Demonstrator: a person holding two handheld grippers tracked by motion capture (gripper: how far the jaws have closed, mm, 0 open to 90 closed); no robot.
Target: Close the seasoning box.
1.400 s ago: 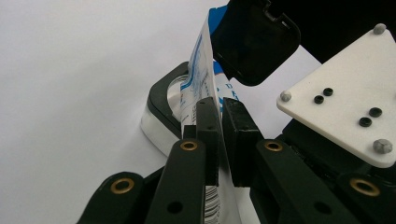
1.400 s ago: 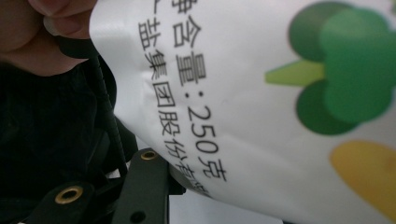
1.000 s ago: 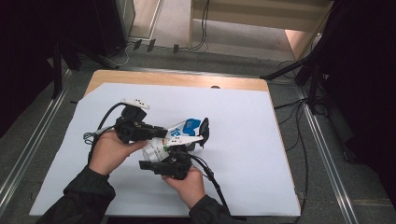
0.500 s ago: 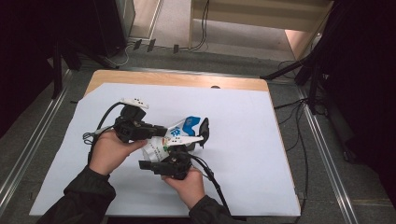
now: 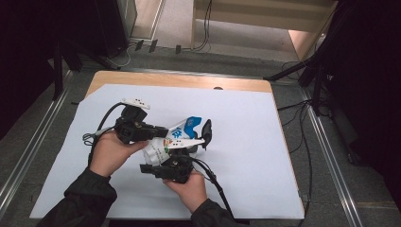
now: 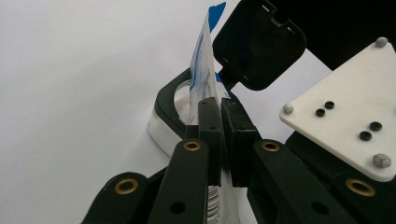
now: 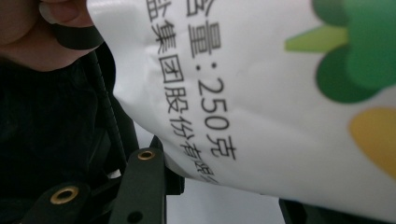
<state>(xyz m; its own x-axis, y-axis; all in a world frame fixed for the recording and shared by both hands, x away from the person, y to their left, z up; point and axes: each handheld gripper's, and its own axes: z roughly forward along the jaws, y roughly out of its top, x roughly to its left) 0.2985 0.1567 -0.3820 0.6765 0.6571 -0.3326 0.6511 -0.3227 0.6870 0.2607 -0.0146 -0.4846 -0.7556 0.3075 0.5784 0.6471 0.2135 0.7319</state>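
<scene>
White table sheet (image 5: 246,142) — pouch (image 7: 261,93) printed "250克", green-yellow vegetable graphics.

On the white plastic pouch with blue top and green and yellow vegetable artwork (image 7: 261,93), in the right gripper view, we read black printing in two lines. One line ends in "量:250克", a net-content figure. The line below it reads "集团股份有限", part of a company name, cut off by the pouch edge. In the left gripper view we see a barcode (image 6: 214,205) on the same pouch; its digits are illegible.
</scene>
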